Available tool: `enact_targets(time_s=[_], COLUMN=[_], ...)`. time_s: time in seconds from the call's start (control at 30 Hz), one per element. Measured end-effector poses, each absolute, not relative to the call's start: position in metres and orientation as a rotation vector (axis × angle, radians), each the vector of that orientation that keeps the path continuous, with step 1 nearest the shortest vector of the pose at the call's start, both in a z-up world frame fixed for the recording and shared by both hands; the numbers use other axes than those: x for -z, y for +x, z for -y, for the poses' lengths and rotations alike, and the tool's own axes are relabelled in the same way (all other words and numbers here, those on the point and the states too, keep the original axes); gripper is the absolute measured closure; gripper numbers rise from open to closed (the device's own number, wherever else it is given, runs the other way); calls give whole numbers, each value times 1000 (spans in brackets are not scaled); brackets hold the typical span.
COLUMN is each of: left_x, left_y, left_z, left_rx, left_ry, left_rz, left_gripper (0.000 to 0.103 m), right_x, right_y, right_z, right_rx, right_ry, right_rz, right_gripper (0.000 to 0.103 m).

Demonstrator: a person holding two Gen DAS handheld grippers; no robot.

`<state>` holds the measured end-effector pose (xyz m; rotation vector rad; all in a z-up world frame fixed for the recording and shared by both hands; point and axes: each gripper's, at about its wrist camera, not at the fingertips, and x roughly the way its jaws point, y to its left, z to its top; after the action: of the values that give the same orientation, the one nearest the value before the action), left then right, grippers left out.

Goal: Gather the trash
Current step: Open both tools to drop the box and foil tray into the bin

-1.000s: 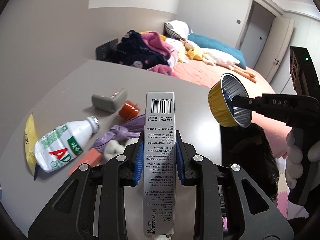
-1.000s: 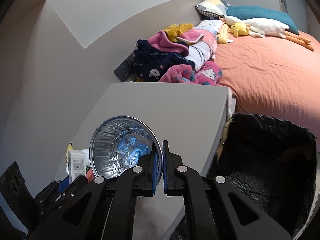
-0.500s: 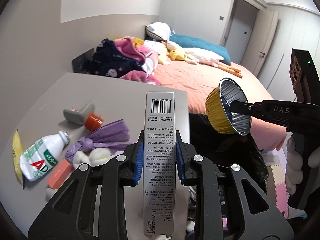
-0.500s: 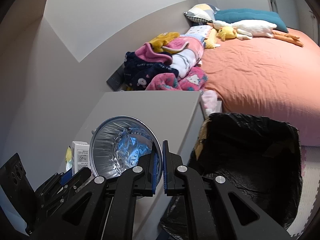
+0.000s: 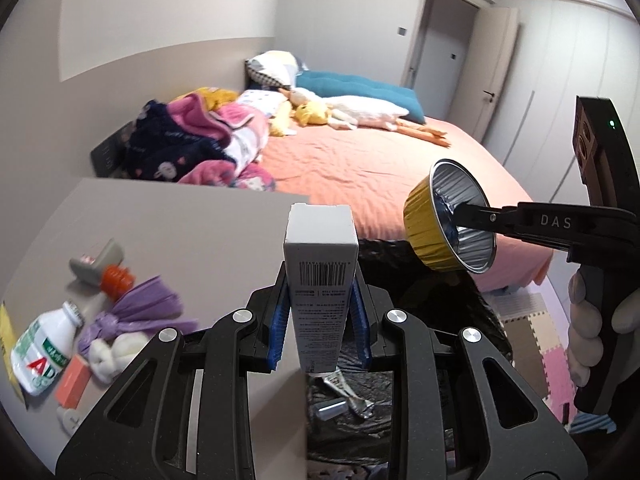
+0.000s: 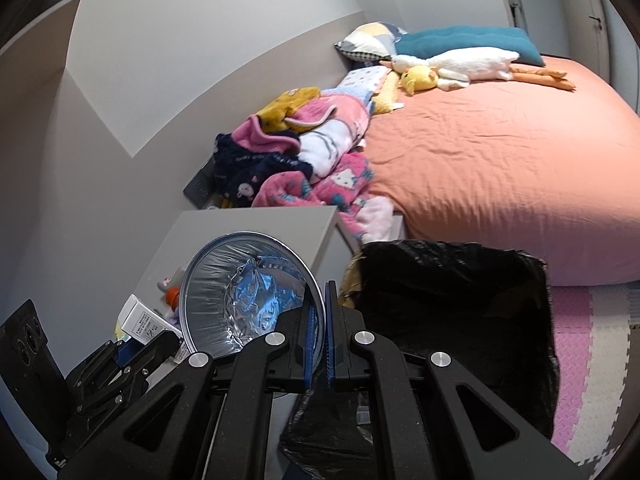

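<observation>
A bedroom's grey table [image 5: 192, 232] ends beside a black-lined bin [image 6: 452, 292]. The left gripper [image 5: 320, 312] clamps a white carton [image 5: 322, 272], the right gripper [image 6: 318, 340] pinches a foil cup [image 6: 248, 292]; carry both fully over the bin's mouth before releasing either.

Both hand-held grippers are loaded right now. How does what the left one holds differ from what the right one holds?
The left hand-held gripper clamps a tall white carton with a barcode, upright, squeezed across its body. The right hand-held gripper pinches only the rim of a round foil cup, gold outside, tipped on its side, open and empty. Both are held near the black-lined trash bin, unreleased.
</observation>
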<state>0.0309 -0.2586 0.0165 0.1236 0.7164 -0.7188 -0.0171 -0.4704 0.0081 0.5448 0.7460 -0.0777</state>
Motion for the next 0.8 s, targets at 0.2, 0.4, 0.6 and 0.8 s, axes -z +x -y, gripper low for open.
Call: enact_targets(time_s=[0.2,0.4,0.6,0.8], left_x=[-19,-13,-12,-10], left_y=[27,27,20,17], left_z=[289,314,330,328], left_rx=[769,813,831,815], left_ry=[139,121,147,149], left_rz=[-714,-786,-767,-770], left_gripper=[76,11,11,11], right_x=[-11,-13,-13,-11], right_y=[-32,-48,-57,-56], right_z=[496,521,535,535], right_rx=[116,180,206,191], right_ry=[553,588,586,582], right_rz=[-736,-736,-711,-707], right_gripper=[97,39,39,39])
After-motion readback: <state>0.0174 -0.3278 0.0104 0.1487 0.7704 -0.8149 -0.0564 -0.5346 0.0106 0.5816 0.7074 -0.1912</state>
